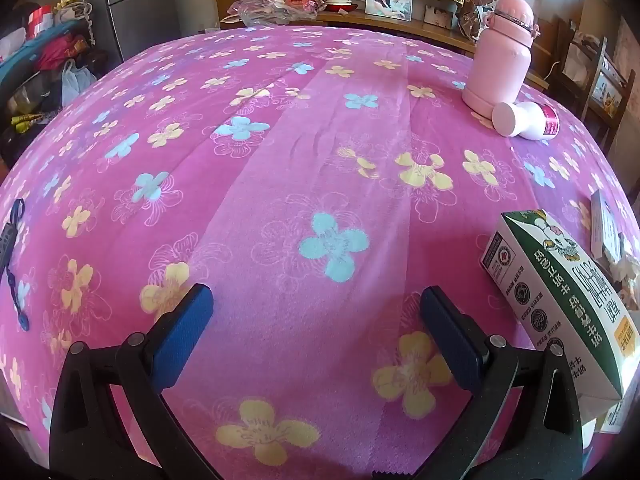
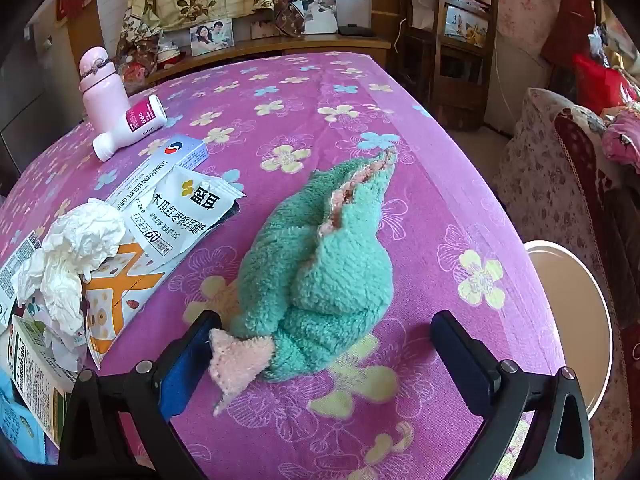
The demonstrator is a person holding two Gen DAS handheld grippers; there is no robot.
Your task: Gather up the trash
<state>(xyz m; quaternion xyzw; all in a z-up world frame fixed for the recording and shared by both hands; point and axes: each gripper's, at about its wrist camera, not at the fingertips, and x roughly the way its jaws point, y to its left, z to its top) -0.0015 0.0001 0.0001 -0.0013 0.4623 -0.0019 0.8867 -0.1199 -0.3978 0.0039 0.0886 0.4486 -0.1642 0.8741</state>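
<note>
My left gripper (image 1: 316,320) hangs over the floral tablecloth (image 1: 280,140), jaws wide, nothing between them. Green-and-white carton (image 1: 560,292) lies just right of my right finger. Far right: pink flask (image 1: 502,60) upright, white bottle (image 1: 524,120) on its side, apparently touching its base.

Both cameras look steeply down and forward from close above the flowered counter (image 1: 320,128). The left view faces its bare middle; the right faces further right. Both share the pink flask (image 1: 500,60) and white bottle (image 2: 128,128) at the far side.
</note>
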